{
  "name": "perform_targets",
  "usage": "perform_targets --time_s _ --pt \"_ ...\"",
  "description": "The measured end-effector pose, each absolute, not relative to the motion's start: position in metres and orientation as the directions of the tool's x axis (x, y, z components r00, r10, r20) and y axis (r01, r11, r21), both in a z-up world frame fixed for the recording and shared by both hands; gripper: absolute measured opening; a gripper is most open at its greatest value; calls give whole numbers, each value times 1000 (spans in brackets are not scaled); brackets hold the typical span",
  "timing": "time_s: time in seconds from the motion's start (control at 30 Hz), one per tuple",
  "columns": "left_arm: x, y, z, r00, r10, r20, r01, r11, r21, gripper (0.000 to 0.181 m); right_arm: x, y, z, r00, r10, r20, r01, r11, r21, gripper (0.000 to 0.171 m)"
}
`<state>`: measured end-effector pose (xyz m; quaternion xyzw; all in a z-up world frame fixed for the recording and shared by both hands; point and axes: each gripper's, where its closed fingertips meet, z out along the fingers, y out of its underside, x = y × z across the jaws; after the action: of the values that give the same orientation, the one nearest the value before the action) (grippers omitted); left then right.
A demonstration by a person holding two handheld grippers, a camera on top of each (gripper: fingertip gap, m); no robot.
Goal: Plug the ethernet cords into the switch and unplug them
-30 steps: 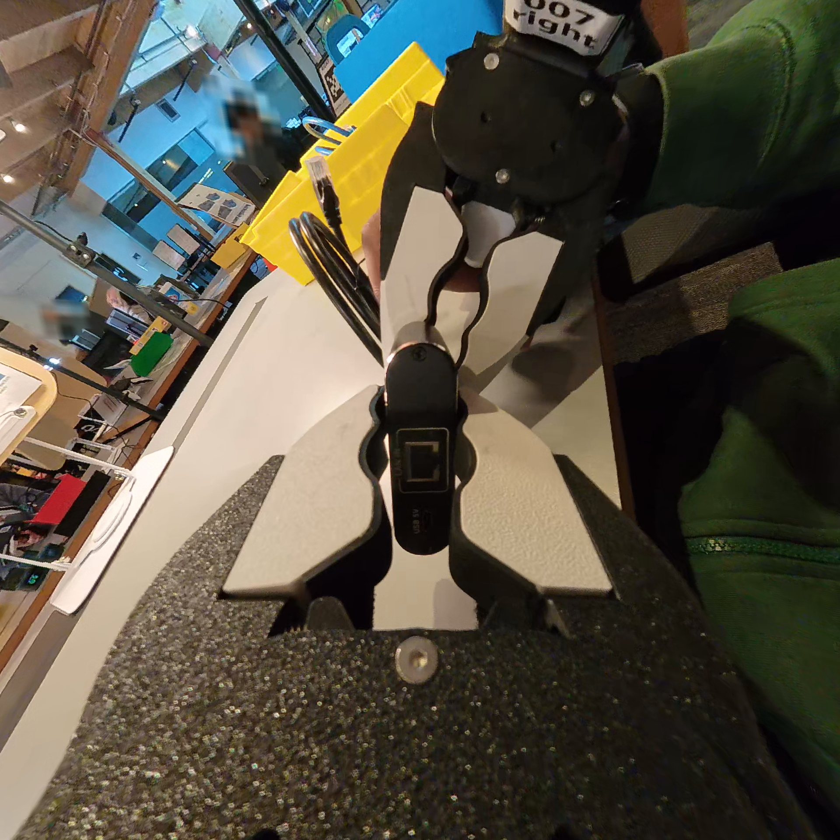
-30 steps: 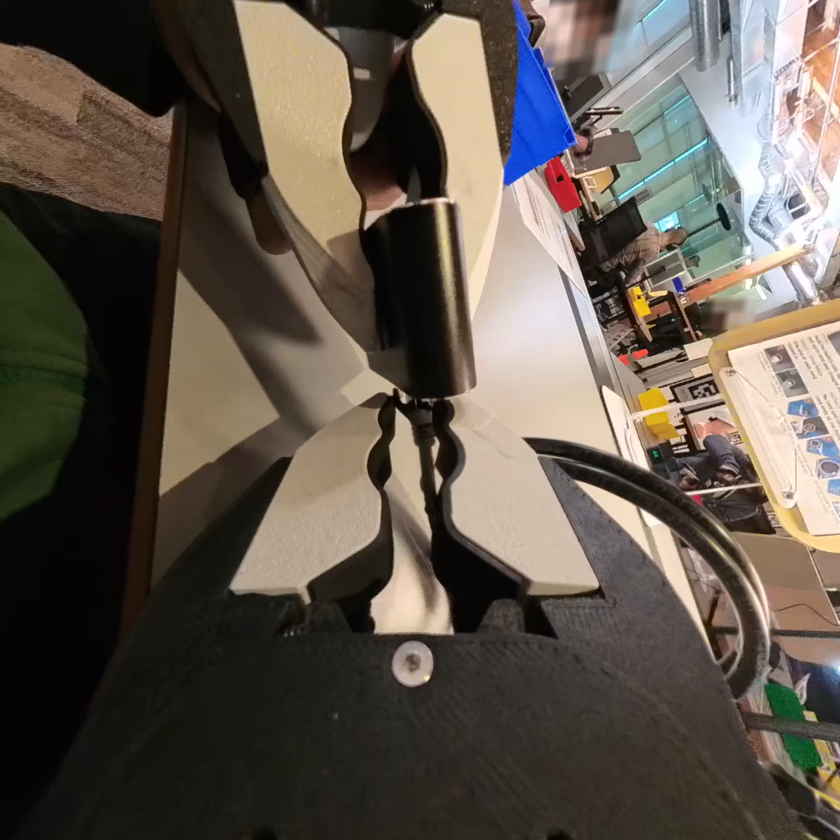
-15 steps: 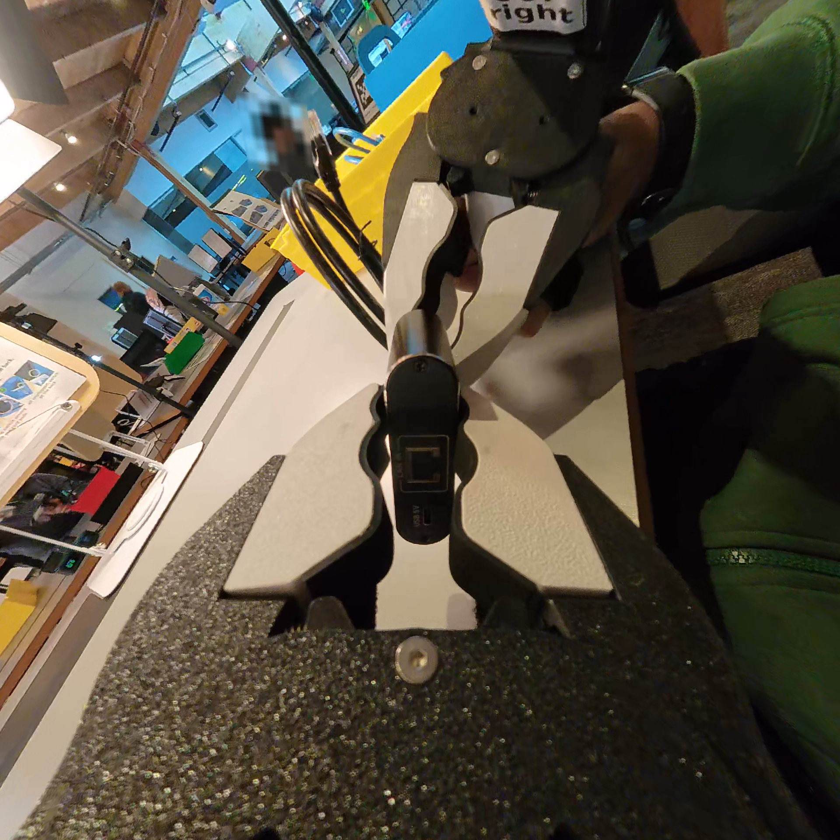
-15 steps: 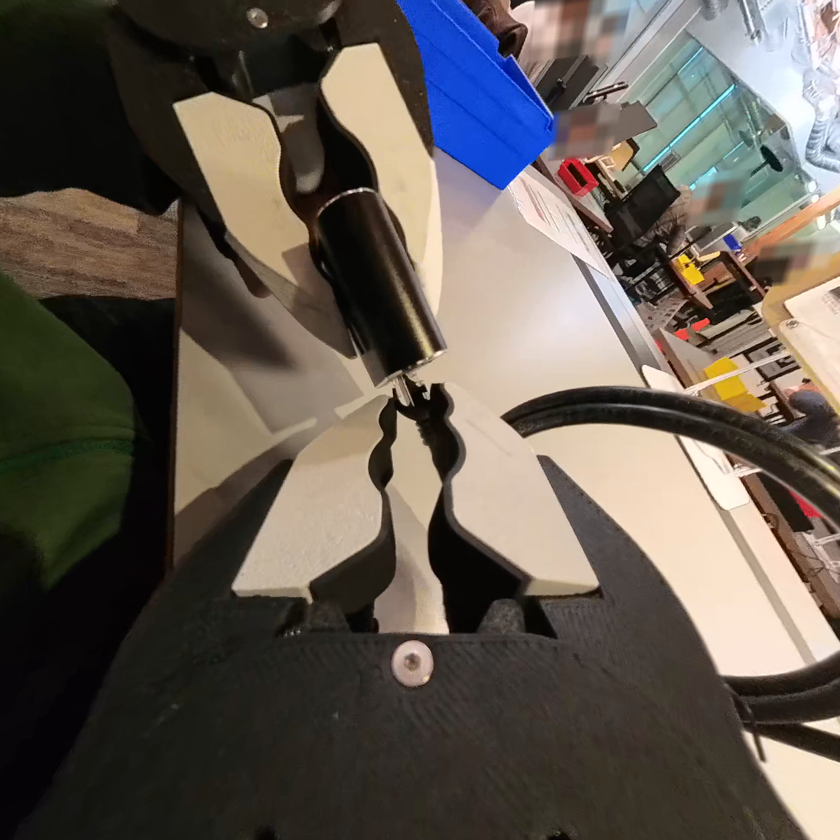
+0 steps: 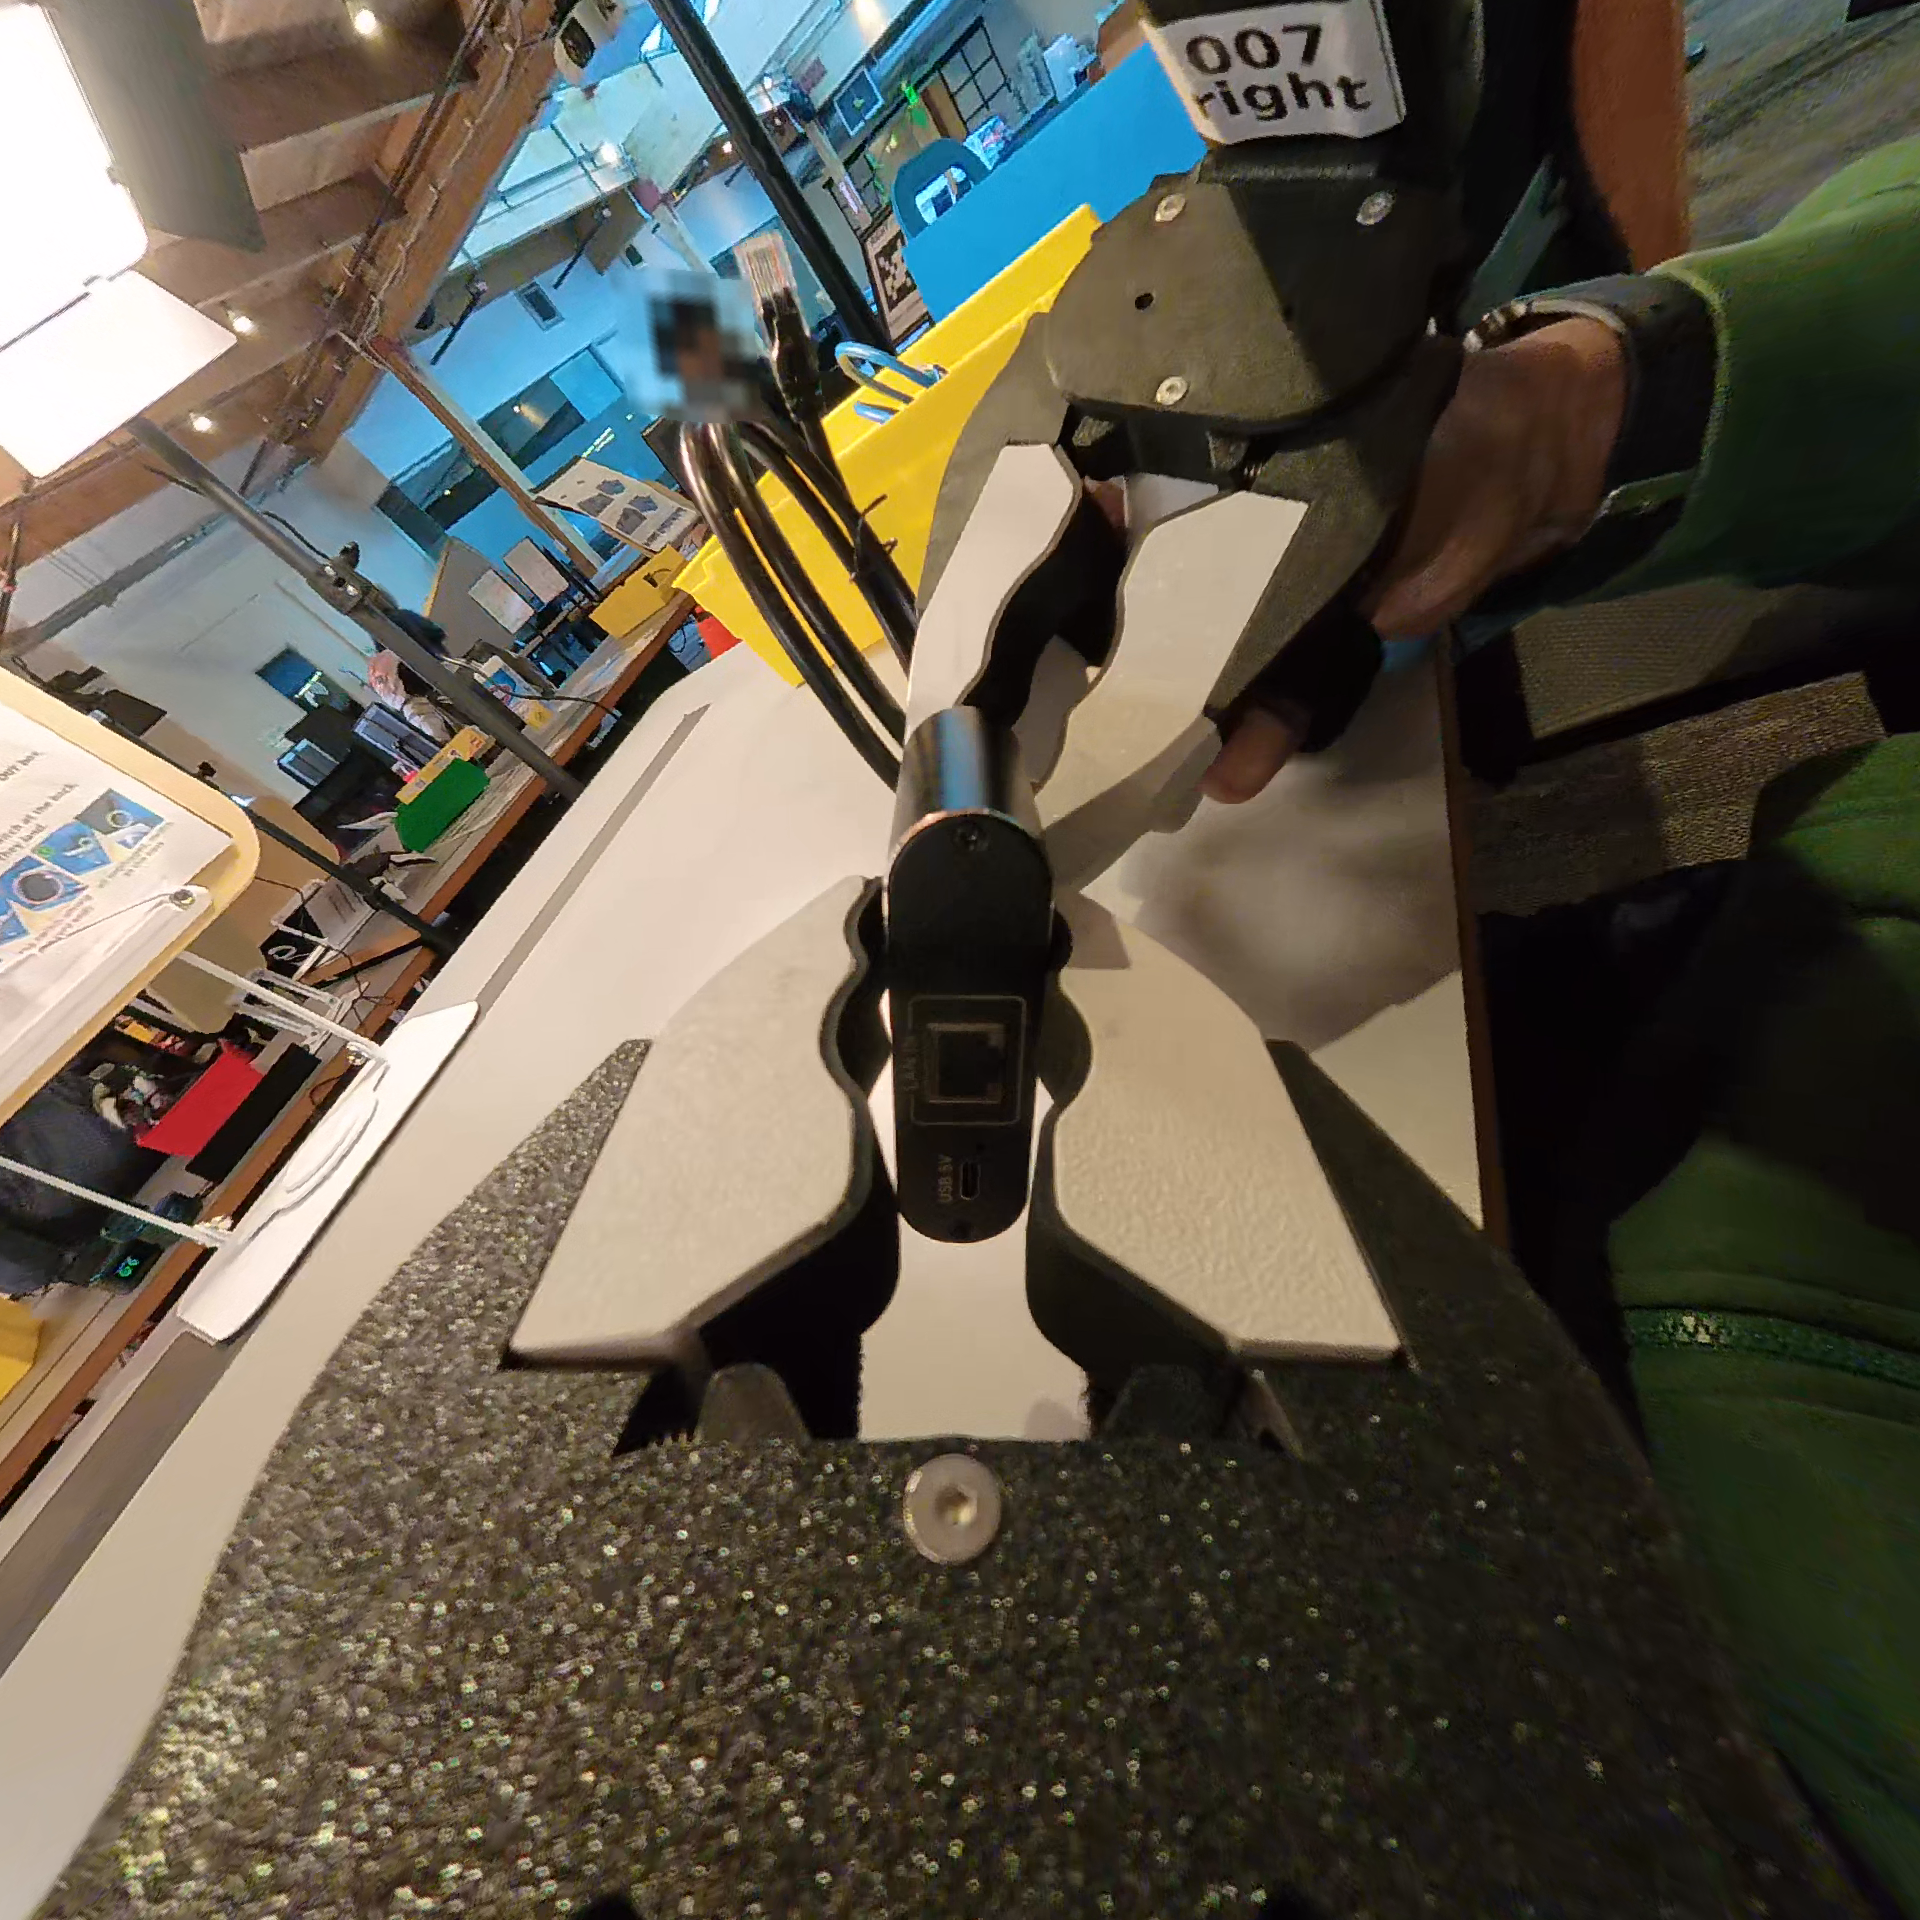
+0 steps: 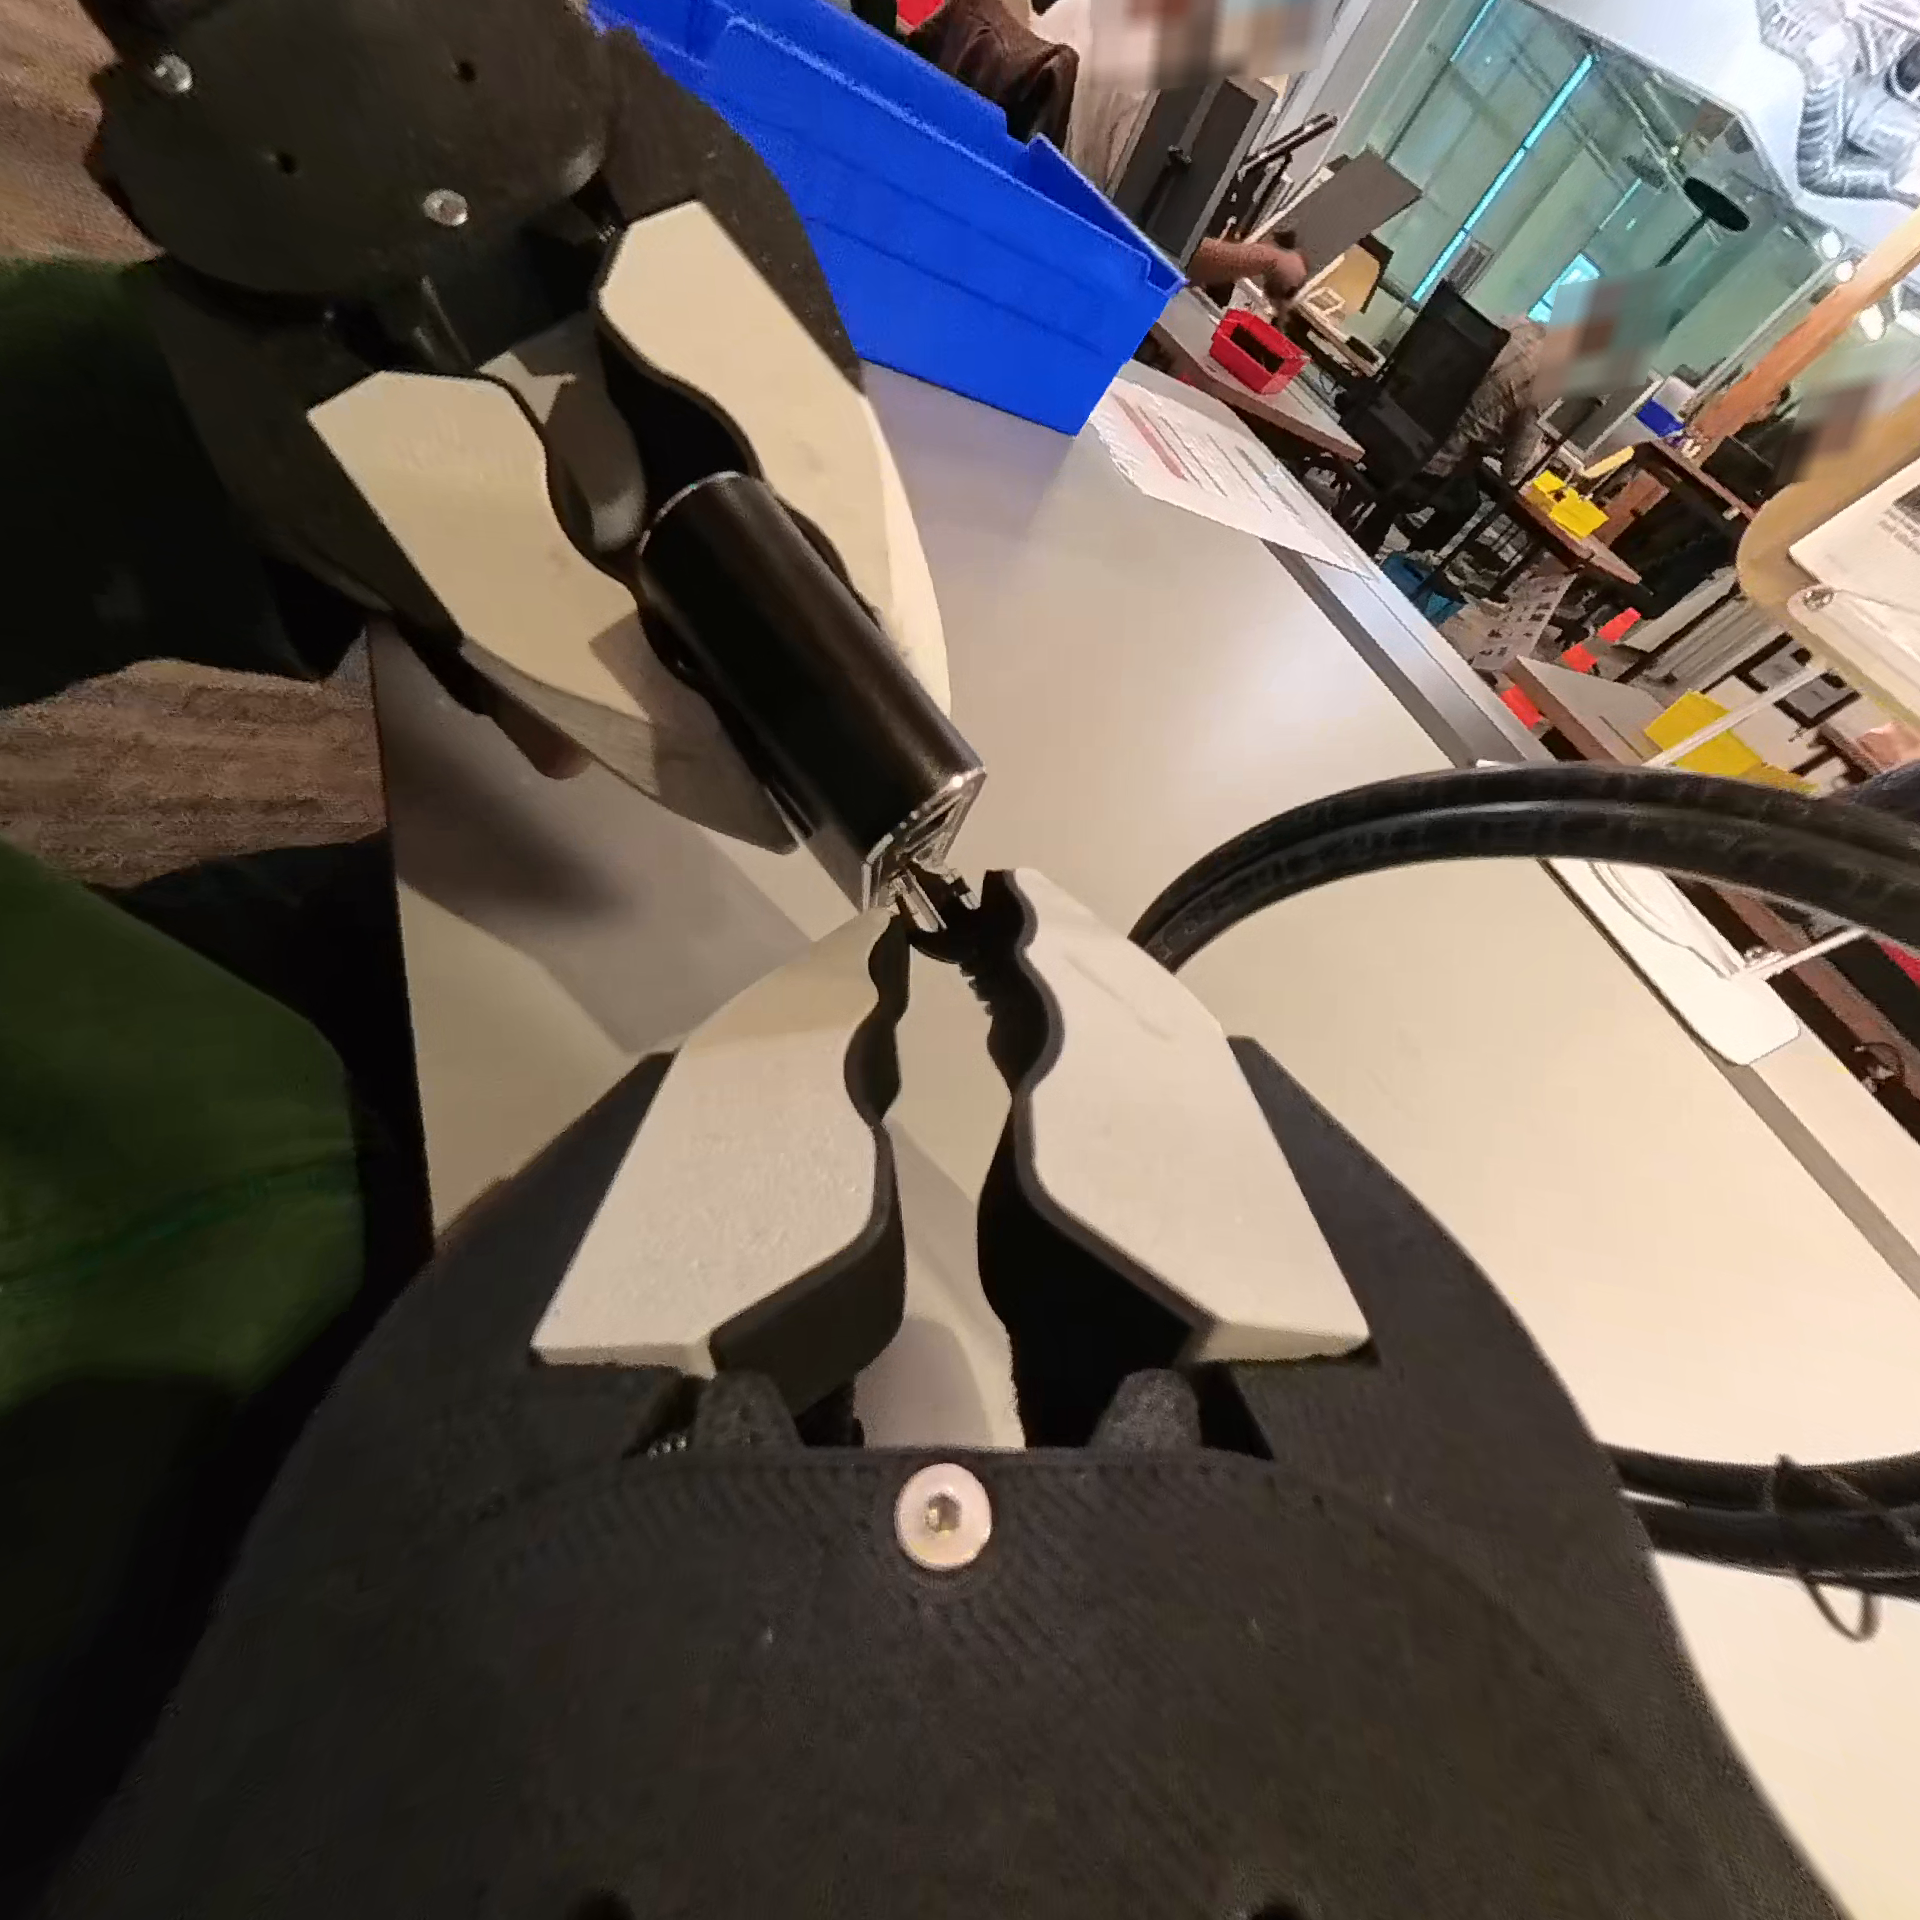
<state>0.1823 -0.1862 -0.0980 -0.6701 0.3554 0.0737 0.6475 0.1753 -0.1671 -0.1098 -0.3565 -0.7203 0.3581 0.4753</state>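
A pale grey tabletop (image 6: 1299, 790) with a dark wooden edge is seen in both wrist views, a yellow bin (image 5: 966, 343) standing at its far end in the left view and a blue bin (image 6: 935, 239) with a printed sheet (image 6: 1226, 473) beside it in the right view. An open workshop is shown behind, with exposed wooden beams (image 5: 343, 156), a bright light panel (image 5: 73, 312), blue-lit glazing (image 6: 1538, 177), and further desks (image 6: 1569, 530) crowded with black monitors, small red and yellow trays and seated people. A rounded wooden board carrying an illustrated page (image 5: 73, 883) is seen at the left edge of the left view.
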Motion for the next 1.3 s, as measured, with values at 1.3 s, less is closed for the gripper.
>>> perform_targets --time_s 1.3 --pt "180 -181 -115 648 -345 -679 -720 15 -694 29 174 -177 -115 -273 749 603 126 650 -750 14"
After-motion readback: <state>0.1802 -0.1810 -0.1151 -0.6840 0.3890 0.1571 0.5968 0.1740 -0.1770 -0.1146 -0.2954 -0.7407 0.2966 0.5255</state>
